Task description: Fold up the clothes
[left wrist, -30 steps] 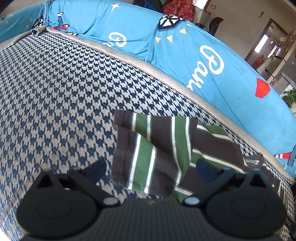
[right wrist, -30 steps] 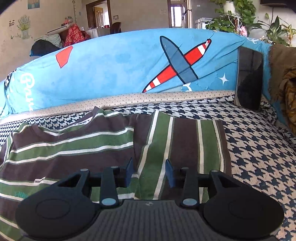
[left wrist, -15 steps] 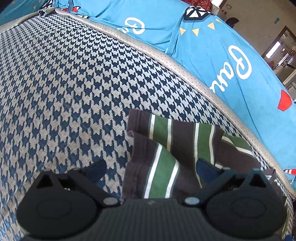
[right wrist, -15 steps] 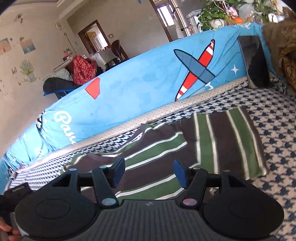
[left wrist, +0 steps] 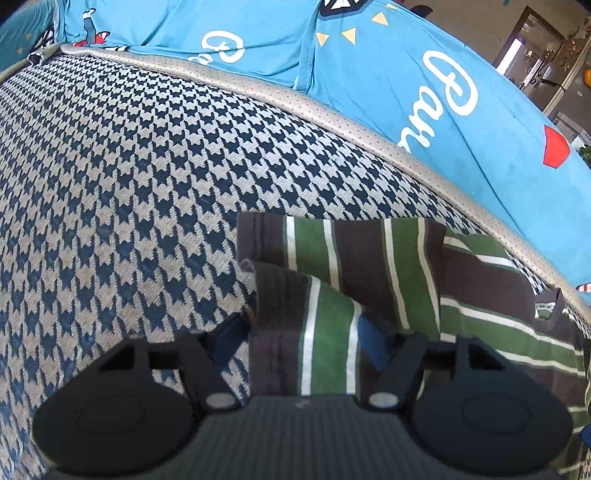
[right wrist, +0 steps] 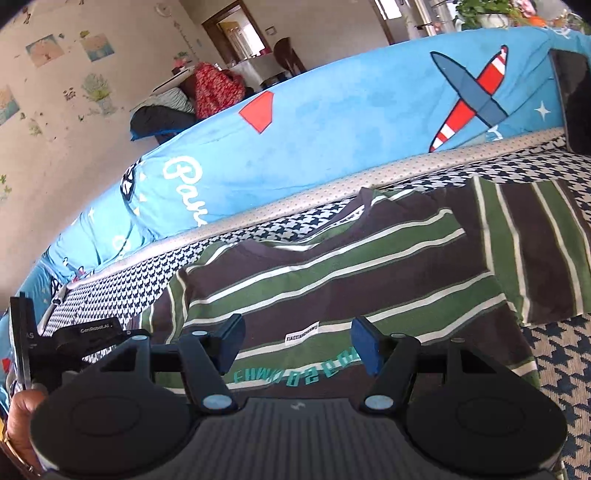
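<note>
Striped shirt on houndstooth cushion, left gripper jaws apparently straddling sleeve, right gripper jaws apart.

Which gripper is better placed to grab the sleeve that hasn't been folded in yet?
Left. The left gripper is open with the crumpled sleeve between its fingers. The right gripper, also open, hovers over the striped shirt near its chest print, away from either sleeve.

Navy-and-beige houndstooth seat cover, beige perforated piping behind it, blue backrest cover with red-striped airplane print, wall stickers, red patterned cloth, doorway, potted plant
</note>
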Motion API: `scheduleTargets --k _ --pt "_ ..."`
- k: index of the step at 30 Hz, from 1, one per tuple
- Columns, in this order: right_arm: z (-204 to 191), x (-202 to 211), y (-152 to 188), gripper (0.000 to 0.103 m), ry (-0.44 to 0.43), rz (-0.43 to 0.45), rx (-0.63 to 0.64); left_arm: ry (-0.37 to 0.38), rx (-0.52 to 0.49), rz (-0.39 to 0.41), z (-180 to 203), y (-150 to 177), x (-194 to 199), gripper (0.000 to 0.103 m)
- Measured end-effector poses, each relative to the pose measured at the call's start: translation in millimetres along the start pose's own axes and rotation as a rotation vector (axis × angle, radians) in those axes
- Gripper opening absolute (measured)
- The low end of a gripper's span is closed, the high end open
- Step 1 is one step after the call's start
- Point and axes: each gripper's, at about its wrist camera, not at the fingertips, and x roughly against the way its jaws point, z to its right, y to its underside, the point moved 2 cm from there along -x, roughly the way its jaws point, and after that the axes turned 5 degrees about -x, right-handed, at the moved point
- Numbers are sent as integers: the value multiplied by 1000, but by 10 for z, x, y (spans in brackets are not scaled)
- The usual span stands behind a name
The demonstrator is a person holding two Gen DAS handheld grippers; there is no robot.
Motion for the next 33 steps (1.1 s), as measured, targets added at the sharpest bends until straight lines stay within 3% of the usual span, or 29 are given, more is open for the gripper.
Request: scheduleTargets --k 7,12,15,17,22,29,33 --pt "12 -24 8 63 14 -3 -3 85 -46 -55 -23 154 125 52" --pt "8 -34 10 63 16 -11 4 130 -36 -86 -71 281 192 64" --pt "-2 -54 26 63 21 -20 14 138 -2 -74 -91 307 187 64" --pt "-3 -64 30 63 25 -22 15 133 30 -67 -118 309 184 60" --pt "4 -82 33 63 33 -24 13 91 89 -55 -208 317 226 27" --pt "22 -88 14 63 40 -21 8 -6 111 -30 -212 380 314 7" --pt "15 -98 14 63 40 -23 11 -75 97 -9 -149 425 383 5"
